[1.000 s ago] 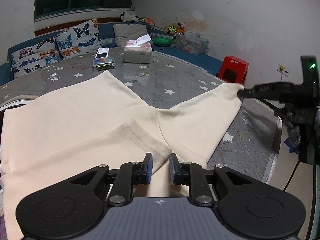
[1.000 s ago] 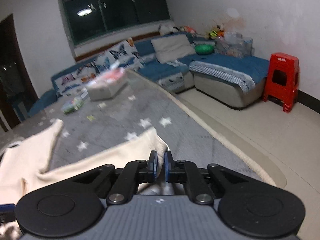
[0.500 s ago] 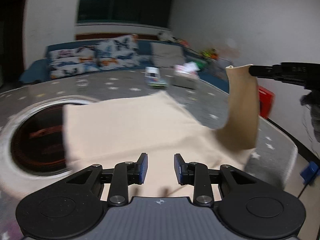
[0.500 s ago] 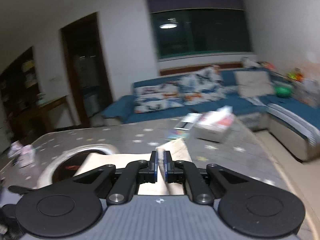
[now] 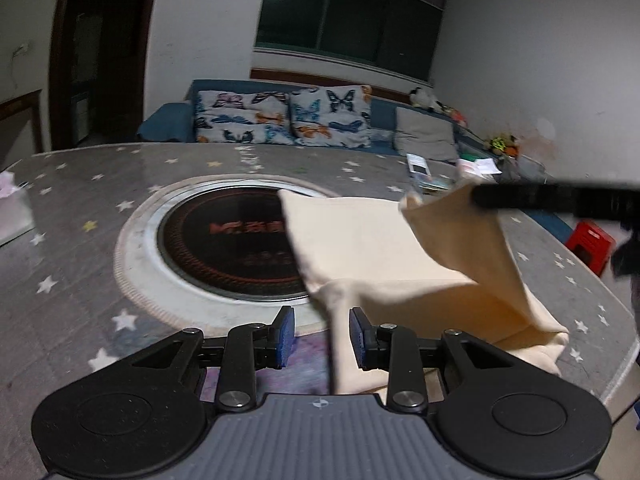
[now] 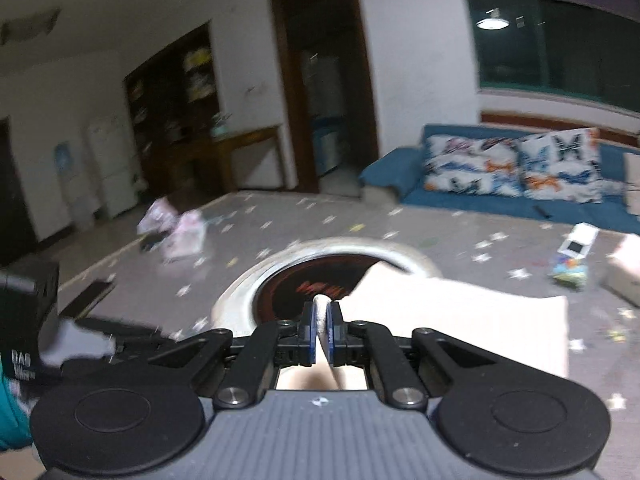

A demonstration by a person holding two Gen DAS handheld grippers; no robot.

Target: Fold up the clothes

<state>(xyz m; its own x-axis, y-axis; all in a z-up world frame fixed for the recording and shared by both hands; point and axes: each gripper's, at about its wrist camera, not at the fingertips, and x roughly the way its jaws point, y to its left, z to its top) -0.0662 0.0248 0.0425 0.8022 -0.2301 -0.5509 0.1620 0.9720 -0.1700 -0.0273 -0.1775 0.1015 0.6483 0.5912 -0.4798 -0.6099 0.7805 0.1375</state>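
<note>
While the right tool (image 6: 319,334) pinches a corner of a cream garment (image 5: 384,248) tight between its blue pads, it carries that corner up off the counter (image 5: 80,216), so the cloth hangs from the tool in a slanted flap. Seen from the left wrist, this tool enters from the right edge as a dark blurred bar (image 5: 552,196) with the raised corner at its tip. Most of the garment lies flat on the grey, star-patterned counter, its far left edge lying over part of a round black induction cooktop (image 5: 224,248) sunk into the surface inside a pale ring. The left tool (image 5: 322,336) is partly parted, with a narrow gap between its pads; a near edge of the cream cloth runs through that gap, and neither pad appears to press on it. From the right wrist, a gloved hand (image 6: 76,342) shows at the lower left. Behind the counter stands a blue sofa (image 5: 168,128) with butterfly-print cushions (image 5: 280,118). A red stool (image 5: 590,246) sits on the floor at the right. Small boxes (image 5: 420,168) rest near the counter's far edge, too blurred to identify.
</note>
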